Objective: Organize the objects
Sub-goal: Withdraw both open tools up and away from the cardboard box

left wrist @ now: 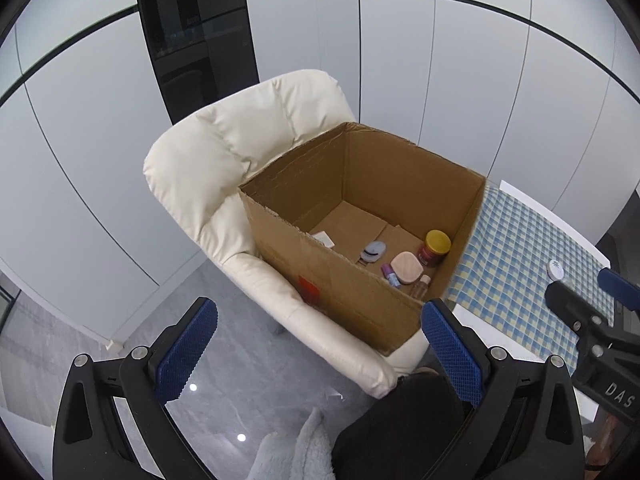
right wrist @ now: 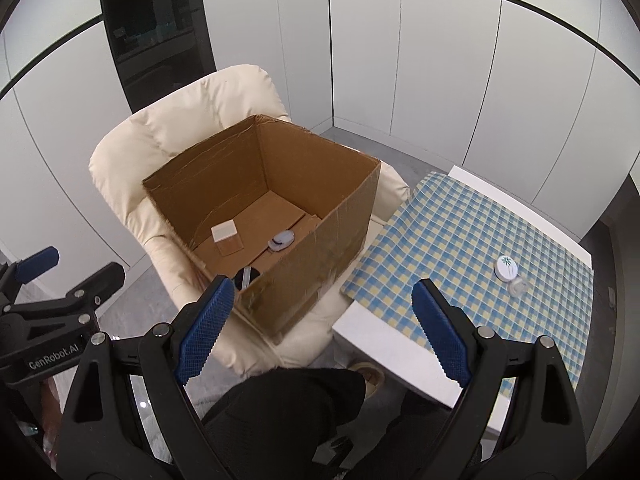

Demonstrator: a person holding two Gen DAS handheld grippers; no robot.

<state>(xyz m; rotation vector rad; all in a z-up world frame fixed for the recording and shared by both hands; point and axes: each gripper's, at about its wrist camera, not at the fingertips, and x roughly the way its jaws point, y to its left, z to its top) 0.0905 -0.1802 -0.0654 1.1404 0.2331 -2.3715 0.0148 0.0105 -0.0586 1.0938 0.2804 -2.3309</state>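
Note:
An open cardboard box (left wrist: pixel 336 292) (right wrist: pixel 320 264) rests on a cream armchair (left wrist: pixel 240 140) (right wrist: pixel 132 176). Inside lie a yellow-lidded jar (left wrist: pixel 435 246), a pink compact (left wrist: pixel 406 267), a small purple bottle (left wrist: pixel 390 274), a grey-blue disc (left wrist: pixel 374 251) (right wrist: pixel 281 240) and a white-topped cube (right wrist: pixel 225 235). On the checked tablecloth (right wrist: pixel 480 240) (left wrist: pixel 516 264) sit a white round tin (right wrist: pixel 505 267) (left wrist: pixel 555 269) and a clear cap (right wrist: pixel 518 286). My left gripper (left wrist: pixel 320 344) hangs open and empty in front of the box. My right gripper (right wrist: pixel 320 320) is open and empty too.
Pale wall panels and a dark glass cabinet (left wrist: pixel 196 40) stand behind the chair. Grey glossy floor (left wrist: pixel 240 380) lies below. A person's dark-clothed knee (right wrist: pixel 288 408) and a pale fluffy fabric (left wrist: pixel 296 448) are under the grippers. The white table edge (right wrist: pixel 392 360) is close at right.

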